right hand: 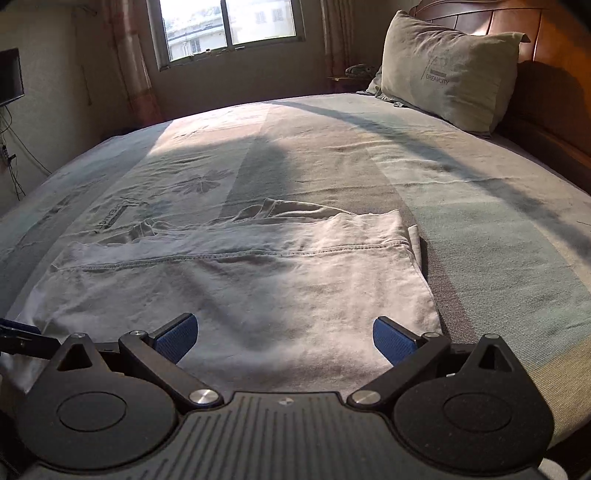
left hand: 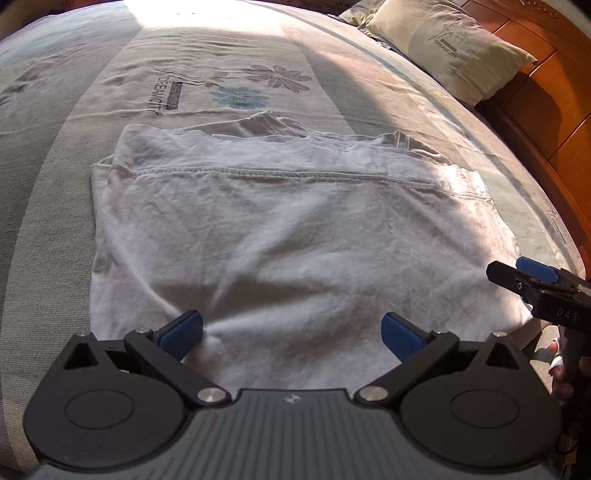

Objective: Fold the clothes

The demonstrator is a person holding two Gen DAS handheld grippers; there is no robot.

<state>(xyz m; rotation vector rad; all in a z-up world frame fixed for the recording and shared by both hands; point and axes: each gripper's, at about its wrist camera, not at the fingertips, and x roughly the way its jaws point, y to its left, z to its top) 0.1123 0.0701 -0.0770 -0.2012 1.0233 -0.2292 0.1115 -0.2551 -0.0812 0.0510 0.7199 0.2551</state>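
white T-shirt (left hand: pixel 280 236), part-folded, mid-frame on bed (left hand: pixel 44 192) | left hand-held gripper (left hand: pixel 291 332) and right hand-held gripper (right hand: pixel 284 334) both agape, empty | risk: pinching one layer only, fold slumps

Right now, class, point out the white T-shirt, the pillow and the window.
white T-shirt (left hand: pixel 295 236): left wrist view, middle of the cloth.
pillow (right hand: pixel 447 74): right wrist view, its printed face.
window (right hand: pixel 229 26): right wrist view, centre frame.

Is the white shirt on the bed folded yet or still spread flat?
Partly folded. The white shirt has its stitched hem doubled over across the middle, sleeves tucked beneath; both grippers are open, holding nothing.
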